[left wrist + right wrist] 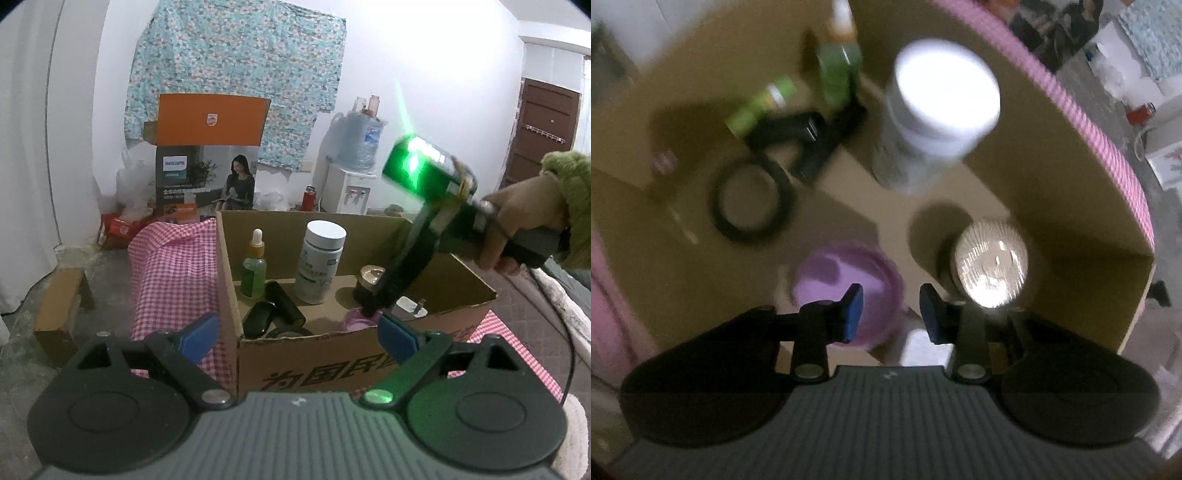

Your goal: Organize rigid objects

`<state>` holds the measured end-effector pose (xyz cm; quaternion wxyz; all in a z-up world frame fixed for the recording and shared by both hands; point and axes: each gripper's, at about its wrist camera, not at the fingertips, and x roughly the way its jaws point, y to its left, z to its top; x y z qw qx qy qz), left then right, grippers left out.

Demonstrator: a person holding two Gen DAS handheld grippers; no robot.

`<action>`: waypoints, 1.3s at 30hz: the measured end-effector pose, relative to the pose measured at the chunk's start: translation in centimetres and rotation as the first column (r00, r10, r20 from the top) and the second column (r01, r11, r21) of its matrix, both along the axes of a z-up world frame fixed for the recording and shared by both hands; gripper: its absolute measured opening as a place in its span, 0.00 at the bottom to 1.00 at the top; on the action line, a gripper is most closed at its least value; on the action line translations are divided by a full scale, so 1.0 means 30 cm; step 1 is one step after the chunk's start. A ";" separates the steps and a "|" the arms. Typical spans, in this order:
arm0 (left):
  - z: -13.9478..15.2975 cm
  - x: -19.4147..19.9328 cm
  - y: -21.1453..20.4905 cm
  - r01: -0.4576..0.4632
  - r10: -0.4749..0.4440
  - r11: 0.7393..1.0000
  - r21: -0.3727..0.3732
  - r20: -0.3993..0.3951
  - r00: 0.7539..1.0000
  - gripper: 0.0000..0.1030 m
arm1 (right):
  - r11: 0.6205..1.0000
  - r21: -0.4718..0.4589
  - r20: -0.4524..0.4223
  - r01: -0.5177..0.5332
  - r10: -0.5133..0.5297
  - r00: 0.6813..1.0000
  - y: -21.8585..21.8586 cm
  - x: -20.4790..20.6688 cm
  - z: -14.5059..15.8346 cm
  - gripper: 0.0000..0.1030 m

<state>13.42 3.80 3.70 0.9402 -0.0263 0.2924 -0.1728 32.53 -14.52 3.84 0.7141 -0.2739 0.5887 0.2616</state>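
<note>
Hovering at the near wall of the cardboard box (314, 354), the left tool (301, 332) stands spread wide with nothing between its blue pads; the right tool (891, 314) is lowered inside the box, its pads a little apart and empty, poised over the purple dish (849, 288) and beside the gold-lidded jar (991, 267). Nearest stock: purple dish, probably light plastic, best taken by the rim; white plug adapter (410, 308), hard and small. Gold-lidded jar: dark body, likely glass, so heavyish and fragile; grip across the lid. Black tape ring (751, 205), flat, needs an edge pinch. Two black cases (273, 314), smooth and possibly slippery. White-capped pill bottle (319, 264), upright, stiff plastic, light; take at the cap or waist; its label is too small to read. Green dropper bottle (254, 271), upright, its bulb top soft, so hold the body. Box front bears printed Chinese characters, partly hidden. Behind, on the floor, a carton (207, 162) reads PHILIPS.
</note>
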 end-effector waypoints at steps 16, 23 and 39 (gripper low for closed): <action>-0.004 0.005 0.038 -0.022 0.022 1.000 -0.005 -0.015 1.000 0.91 | 0.988 0.138 -0.088 -0.067 0.080 0.993 0.214 0.027 -0.099 0.32; -0.005 0.002 0.036 -0.022 0.022 1.000 -0.013 -0.018 1.000 0.91 | 0.994 0.104 -0.111 -0.040 0.052 0.992 0.183 0.011 -0.135 0.28; 0.075 -0.034 0.026 -0.080 0.080 0.997 0.003 0.025 0.996 0.92 | 0.848 0.521 0.203 0.095 -0.232 0.951 -0.160 -0.202 0.328 0.85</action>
